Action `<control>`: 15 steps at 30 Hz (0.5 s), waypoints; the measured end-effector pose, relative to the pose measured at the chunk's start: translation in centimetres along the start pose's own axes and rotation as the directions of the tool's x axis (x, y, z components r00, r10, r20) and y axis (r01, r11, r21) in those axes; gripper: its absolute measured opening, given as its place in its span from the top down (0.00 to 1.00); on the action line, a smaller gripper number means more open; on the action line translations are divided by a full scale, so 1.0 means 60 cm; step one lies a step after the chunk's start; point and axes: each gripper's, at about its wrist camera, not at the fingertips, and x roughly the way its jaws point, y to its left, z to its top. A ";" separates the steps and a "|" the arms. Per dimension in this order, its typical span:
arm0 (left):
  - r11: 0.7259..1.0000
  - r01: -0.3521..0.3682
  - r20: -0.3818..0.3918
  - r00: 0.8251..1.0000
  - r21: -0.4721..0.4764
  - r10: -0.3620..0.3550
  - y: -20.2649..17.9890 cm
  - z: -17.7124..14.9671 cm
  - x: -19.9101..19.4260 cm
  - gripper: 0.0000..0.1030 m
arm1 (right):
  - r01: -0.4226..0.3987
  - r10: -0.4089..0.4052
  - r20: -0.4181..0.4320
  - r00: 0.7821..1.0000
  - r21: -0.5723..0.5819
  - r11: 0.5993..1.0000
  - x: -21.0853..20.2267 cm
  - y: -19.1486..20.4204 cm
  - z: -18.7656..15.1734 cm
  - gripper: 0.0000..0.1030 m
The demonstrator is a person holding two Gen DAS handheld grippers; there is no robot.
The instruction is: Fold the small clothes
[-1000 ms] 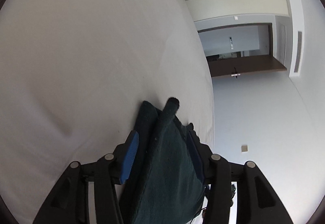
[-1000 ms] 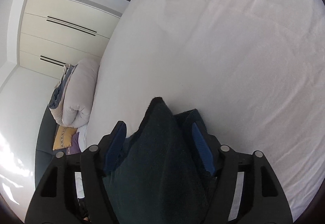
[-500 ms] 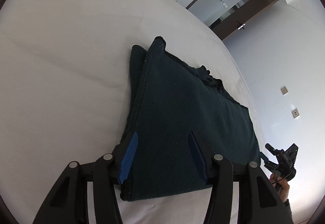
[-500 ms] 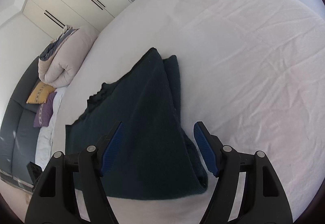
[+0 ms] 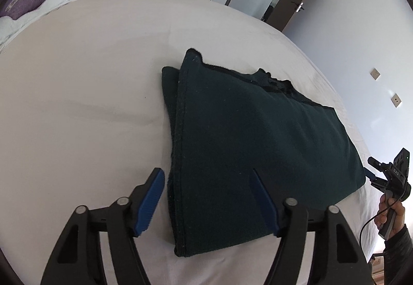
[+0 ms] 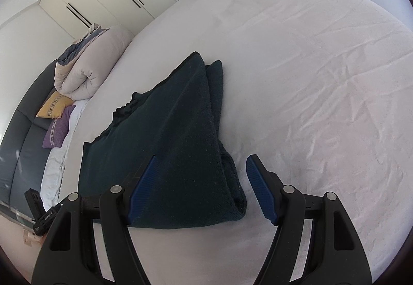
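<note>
- Dark green garment (image 5: 258, 135) lies folded on white bed (image 5: 77, 104).
- Left gripper (image 5: 209, 197): jaws just opened, apart, apparently clear of cloth.
- Right gripper (image 6: 201, 187): jaws wide, empty.

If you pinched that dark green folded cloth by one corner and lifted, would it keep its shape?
Probably not. The dark green cloth lies in soft stacked layers on the bed, so it would likely droop and unfold. Its fuzzy, thick-looking surface suggests the fingers would grip it without slipping. It looks unlikely to slide freely if pushed.

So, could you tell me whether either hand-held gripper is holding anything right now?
Nothing is held: both the left hand-held gripper and the right stand open above the folded dark garment.
</note>
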 end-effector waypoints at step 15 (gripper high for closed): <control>0.980 -0.146 -0.027 0.988 0.137 0.151 -0.020 -0.007 0.015 0.92 | 0.080 -0.090 -0.075 0.993 -0.119 0.990 0.045 0.030 -0.003 0.73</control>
